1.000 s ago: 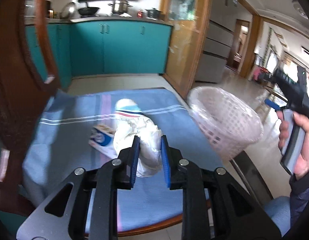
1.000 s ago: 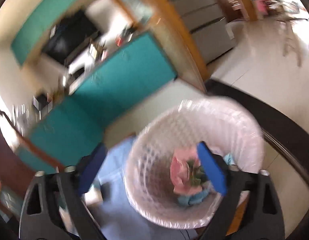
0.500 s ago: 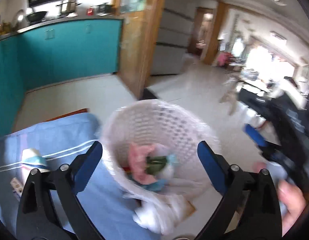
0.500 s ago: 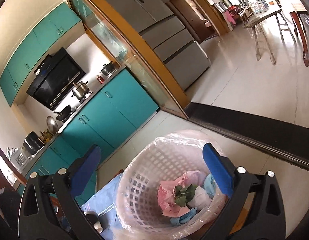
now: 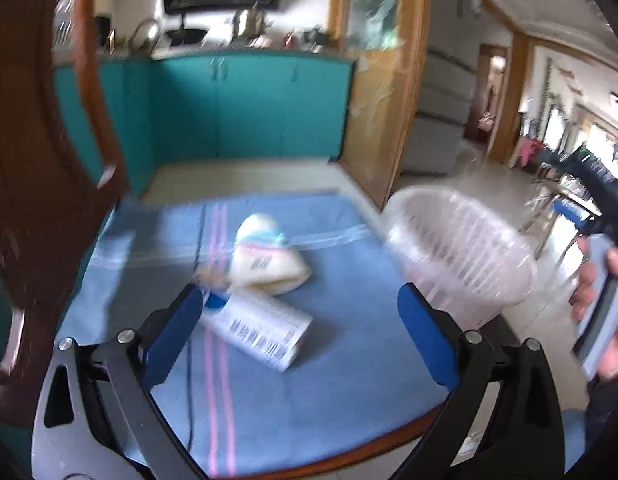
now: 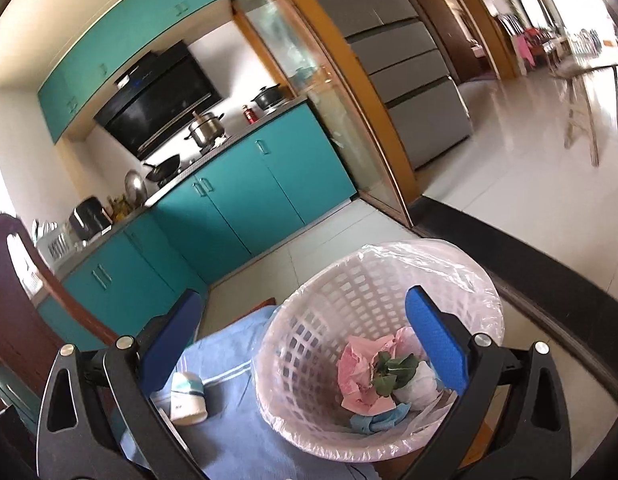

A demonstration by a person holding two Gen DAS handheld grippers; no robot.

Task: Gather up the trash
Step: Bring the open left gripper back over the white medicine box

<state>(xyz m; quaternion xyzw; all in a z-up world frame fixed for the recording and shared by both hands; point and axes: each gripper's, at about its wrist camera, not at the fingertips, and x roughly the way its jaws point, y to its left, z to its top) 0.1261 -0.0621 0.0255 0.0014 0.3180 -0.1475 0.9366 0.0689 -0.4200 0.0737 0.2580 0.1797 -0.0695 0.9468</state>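
Teal kitchen cabinets (image 5: 245, 108) and a glass-panelled wooden partition (image 5: 383, 92) form the background. Foreground: a table covered by a blue striped cloth (image 5: 301, 392).

Left gripper (image 5: 301, 320): jaws spread wide over the cloth, nothing between the pads. Just ahead of its left pad lies a white carton (image 5: 265, 330) on its side. Beyond the carton, touching it or nearly so, rests a crumpled white packet (image 5: 267, 260) with blue and pink marking; both are blurred.

White lattice basket (image 6: 373, 320), lined with a clear plastic bag, stands at the right edge of the table. Inside lie pink paper (image 6: 359, 376), green leaves (image 6: 393, 372), a white wad (image 6: 419, 386) and a blue scrap (image 6: 375, 422).

Right gripper (image 6: 305, 344): jaws wide apart, gripping nothing, pointing down at the basket. A hand (image 5: 605, 300) holds its handle at the right edge of the left view.
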